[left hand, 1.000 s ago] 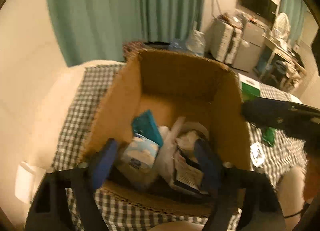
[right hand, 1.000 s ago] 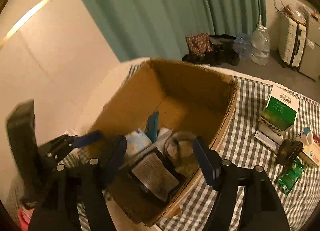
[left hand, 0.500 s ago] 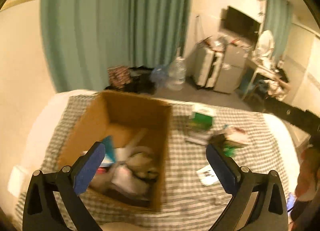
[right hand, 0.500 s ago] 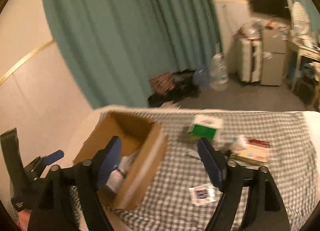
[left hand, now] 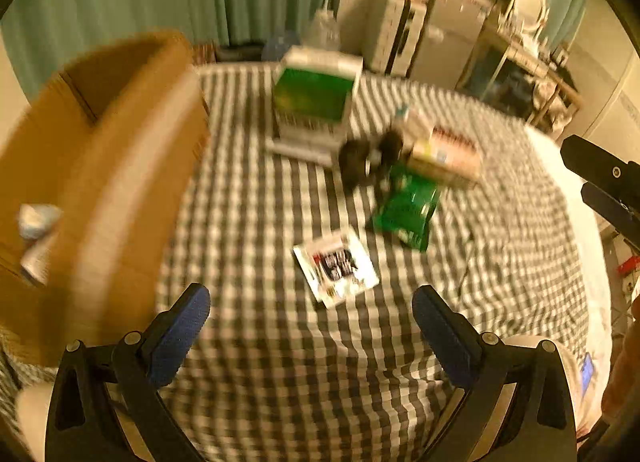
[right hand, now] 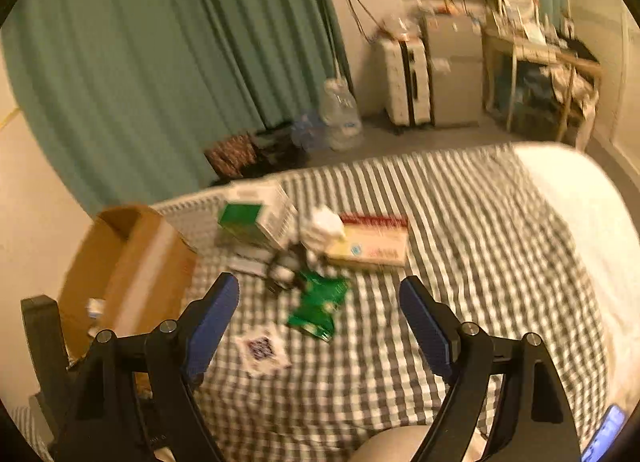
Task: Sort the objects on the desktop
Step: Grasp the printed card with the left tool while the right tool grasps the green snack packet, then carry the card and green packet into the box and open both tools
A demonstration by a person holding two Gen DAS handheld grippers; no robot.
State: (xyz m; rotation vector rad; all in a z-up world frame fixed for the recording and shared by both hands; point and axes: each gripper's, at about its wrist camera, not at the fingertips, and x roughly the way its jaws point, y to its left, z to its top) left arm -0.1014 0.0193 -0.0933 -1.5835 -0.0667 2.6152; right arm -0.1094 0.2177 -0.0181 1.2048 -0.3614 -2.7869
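Observation:
A brown cardboard box [left hand: 116, 166] stands at the left on a checked cloth [left hand: 280, 362], with several items inside. It also shows in the right wrist view [right hand: 132, 274]. To its right lie a green-and-white box [left hand: 314, 102], a small black object [left hand: 360, 158], a green packet [left hand: 406, 210], a red-and-yellow flat box [left hand: 448, 154] and a white card [left hand: 336, 266]. My left gripper [left hand: 310, 336] is open and empty, above the cloth near the card. My right gripper [right hand: 320, 316] is open and empty, above the green packet [right hand: 318, 302] and the card [right hand: 262, 348].
Green curtains [right hand: 160, 62] hang behind. A water bottle [right hand: 340, 114], white cabinets [right hand: 424, 78] and a cluttered shelf [right hand: 540, 90] stand on the floor beyond the cloth. The right gripper's body [left hand: 608, 182] shows at the left view's right edge.
Both grippers have swung right, away from the cardboard box, and down toward the loose items on the cloth. Both stay open and empty.

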